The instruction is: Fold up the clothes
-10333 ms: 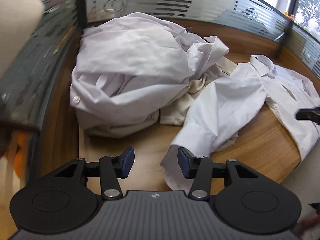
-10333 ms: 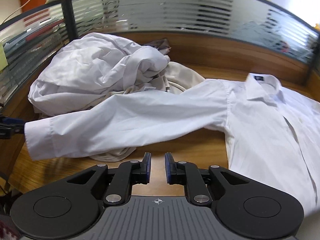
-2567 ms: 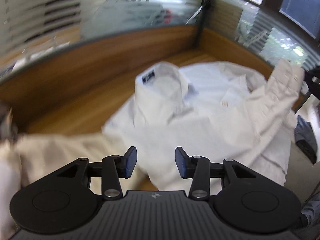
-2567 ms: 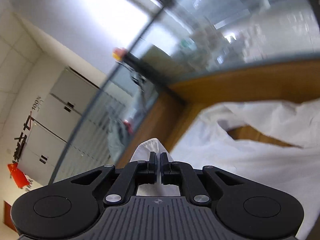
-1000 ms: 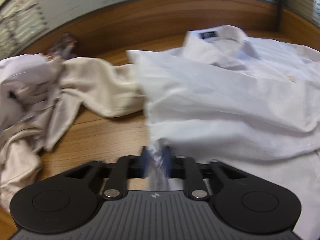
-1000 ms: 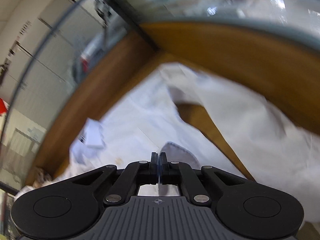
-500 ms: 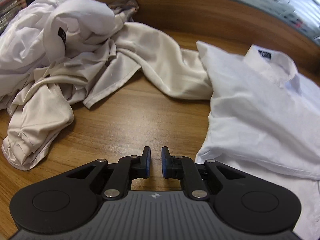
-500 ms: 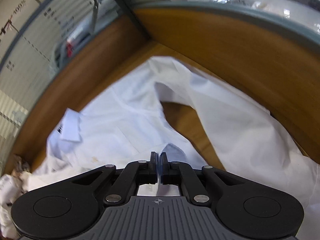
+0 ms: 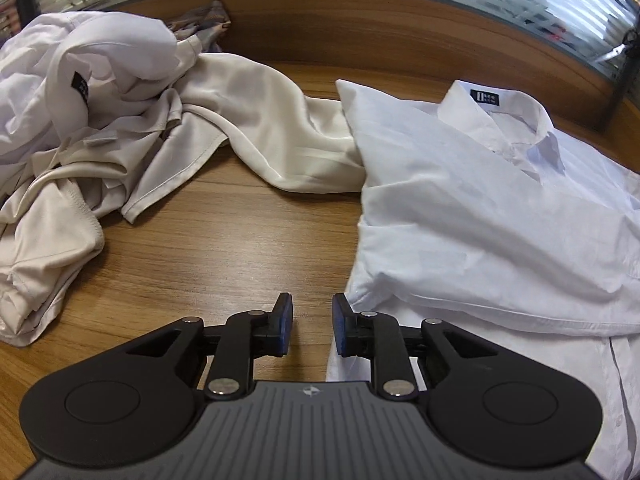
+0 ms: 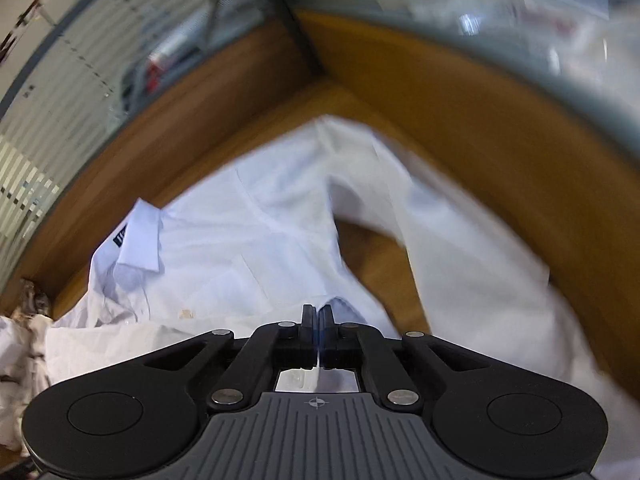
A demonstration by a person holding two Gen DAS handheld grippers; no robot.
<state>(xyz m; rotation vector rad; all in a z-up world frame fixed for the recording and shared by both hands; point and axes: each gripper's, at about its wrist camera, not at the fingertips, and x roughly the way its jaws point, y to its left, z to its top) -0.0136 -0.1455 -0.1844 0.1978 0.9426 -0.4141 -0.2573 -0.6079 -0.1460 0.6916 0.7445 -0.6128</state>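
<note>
While the left gripper (image 9: 312, 330) hovered low over the bare wood of the table (image 9: 224, 248), its jaws stood parted with nothing between them; half a second earlier they had been nearly closed, and a second earlier they had pinched white cloth. That cloth, the near sleeve, now lay folded across the chest of the white shirt (image 9: 460, 208), which was spread face up on the table to the gripper's right, collar (image 9: 516, 120) toward the wooden back panel. So the first sleeve fold looked done and let go. The right gripper (image 10: 318, 330) kept its jaws clamped on a thin edge of white fabric, seemingly the far sleeve (image 10: 400, 208), and its view was smeared with motion, so the sleeve was probably being carried inward over the shirt body. A cream garment (image 9: 256, 128) lay with one end touching the shirt's shoulder, and a heap of white clothes (image 9: 80, 68) sat farther left, both unfolded. Most of the job remained ahead.
</note>
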